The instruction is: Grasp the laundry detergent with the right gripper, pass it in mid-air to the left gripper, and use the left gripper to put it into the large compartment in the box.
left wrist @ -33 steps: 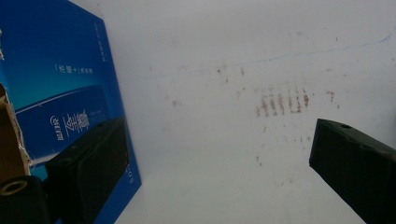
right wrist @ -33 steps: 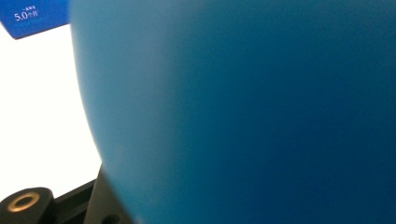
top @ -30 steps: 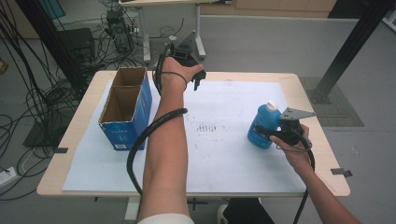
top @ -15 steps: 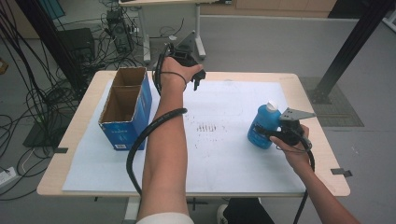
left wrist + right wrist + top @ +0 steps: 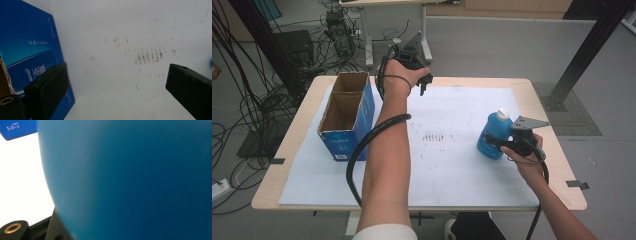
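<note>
Blue bottle (image 5: 493,137) w/ white cap, upright, clenched in right gripper (image 5: 507,141) jaws; left gripper (image 5: 424,86) jaws released.

The white sheet (image 5: 452,165) covering the desk (image 5: 557,165) lies bare across its middle and near edge, so a claw could pass freely there. At the left, an open-topped blue cardboard box (image 5: 347,115) stands upright and blocks that side; its blue wall rises just beside one jaw in the left gripper view. The person's left forearm (image 5: 387,160) and its trailing cable (image 5: 362,150) stretch from the near edge to the far edge, splitting the free middle from the box. At the right, the blue bottle (image 5: 493,134) stands upright near the edge, pressed between the jaws of the right claw (image 5: 504,142), which closes off that corner.
</note>
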### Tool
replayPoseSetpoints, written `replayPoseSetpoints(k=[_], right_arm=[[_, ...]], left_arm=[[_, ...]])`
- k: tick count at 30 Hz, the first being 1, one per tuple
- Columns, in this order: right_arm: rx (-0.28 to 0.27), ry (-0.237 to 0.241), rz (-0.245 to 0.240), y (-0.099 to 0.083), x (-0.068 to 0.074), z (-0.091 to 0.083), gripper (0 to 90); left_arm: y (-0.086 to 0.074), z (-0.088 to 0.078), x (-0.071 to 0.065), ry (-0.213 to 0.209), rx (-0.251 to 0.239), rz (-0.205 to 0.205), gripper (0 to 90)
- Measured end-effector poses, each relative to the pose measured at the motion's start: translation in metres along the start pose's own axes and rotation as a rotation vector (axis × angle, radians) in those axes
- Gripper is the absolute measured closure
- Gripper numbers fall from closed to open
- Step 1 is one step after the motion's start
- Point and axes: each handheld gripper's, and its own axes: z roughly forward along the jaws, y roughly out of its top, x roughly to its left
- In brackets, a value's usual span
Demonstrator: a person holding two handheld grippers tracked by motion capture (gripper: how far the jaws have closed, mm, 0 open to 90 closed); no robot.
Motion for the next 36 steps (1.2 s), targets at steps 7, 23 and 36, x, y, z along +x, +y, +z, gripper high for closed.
replayPoseSetpoints(k=[7,23,36], right_arm=[[-0.001,0.0,0.0,0.0,0.0,0.0,46.5],[0.021,0.036,0.011,0.046,0.004,0.002,46.3],[0.05,0.163,-0.006,0.125,0.009,0.028,46.1]], left_arm=[[0.002,0.0,0.001,-0.004,-0.003,0.004,5.2],[0.003,-0.023,0.013,-0.023,-0.055,0.113,5.2],[0.005,-0.062,0.016,-0.01,-0.098,0.339,5.8]])
